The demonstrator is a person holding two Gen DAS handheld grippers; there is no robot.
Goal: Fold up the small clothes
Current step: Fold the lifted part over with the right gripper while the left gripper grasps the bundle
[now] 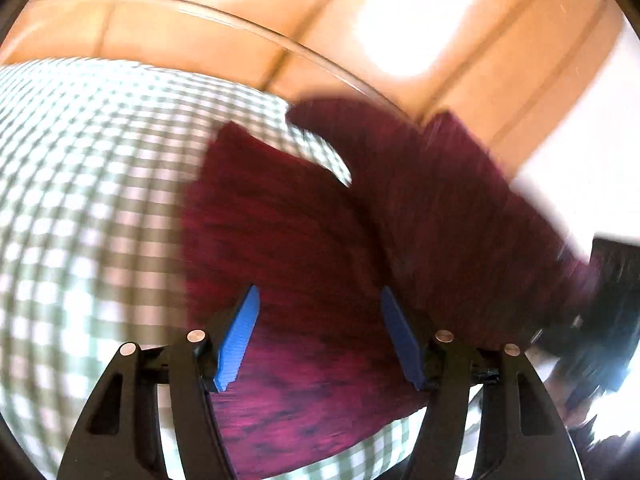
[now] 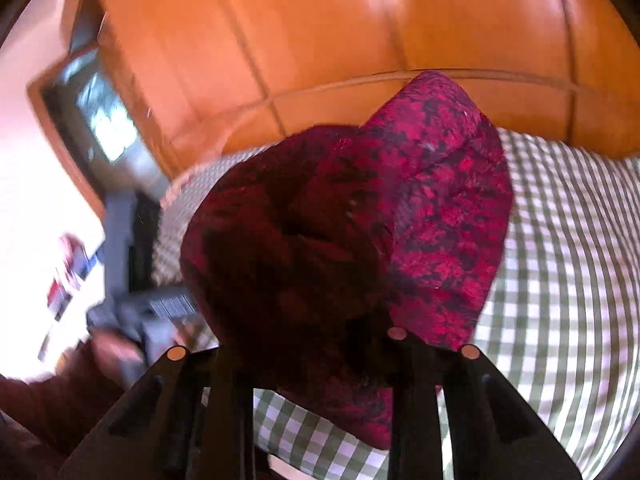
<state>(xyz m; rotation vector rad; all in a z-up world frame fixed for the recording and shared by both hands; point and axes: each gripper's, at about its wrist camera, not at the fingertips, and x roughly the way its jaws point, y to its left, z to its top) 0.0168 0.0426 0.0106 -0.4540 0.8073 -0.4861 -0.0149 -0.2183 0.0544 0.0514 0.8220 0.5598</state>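
Observation:
A small crimson garment with dark mottling [image 1: 304, 248] lies on the green-and-white checked cloth [image 1: 80, 184]. My left gripper [image 1: 318, 304] is open, its blue pads [image 1: 240, 336] apart just above the garment's near part, holding nothing. In the right wrist view the same garment [image 2: 440, 216] is bunched and lifted, draped over the front of my right gripper [image 2: 320, 344]. Its fingertips are hidden under the fabric, so the jaws cannot be seen. Both views are motion-blurred.
An orange-brown wooden headboard or panel [image 2: 320, 40] rises behind the checked surface. A framed dark screen or mirror [image 2: 92, 112] and grey furniture [image 2: 160, 304] stand at the left in the right wrist view. A dark object [image 1: 612, 280] sits at the right in the left wrist view.

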